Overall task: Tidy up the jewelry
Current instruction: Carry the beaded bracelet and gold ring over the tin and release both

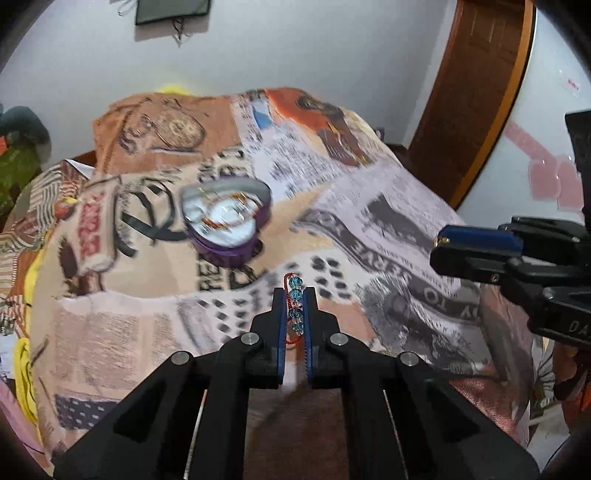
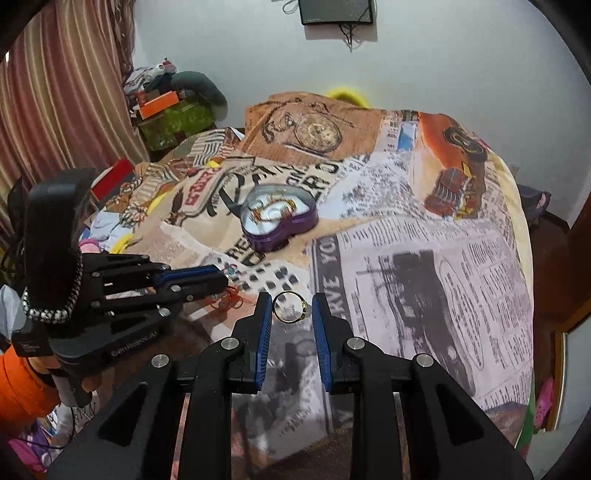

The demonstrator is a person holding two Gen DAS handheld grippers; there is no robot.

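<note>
My left gripper (image 1: 294, 295) is shut on a bracelet of blue beads on red cord (image 1: 295, 293), held above the printed cloth. It also shows in the right wrist view (image 2: 221, 277), with red cord (image 2: 227, 301) trailing below it. My right gripper (image 2: 291, 301) is shut on a gold ring (image 2: 290, 307), gripped across its width between the blue pads (image 2: 264, 321). The right gripper shows at the right edge of the left wrist view (image 1: 439, 245). An open purple heart-shaped tin (image 1: 225, 218) holding jewelry sits ahead on the cloth; it also shows in the right wrist view (image 2: 279, 218).
A newspaper-print cloth (image 2: 424, 266) covers the rounded surface. A wooden frame (image 1: 476, 92) stands at the right. Striped curtains (image 2: 62, 92) and a pile of clutter (image 2: 173, 110) lie at the far left. A dark box (image 2: 336, 11) hangs on the wall.
</note>
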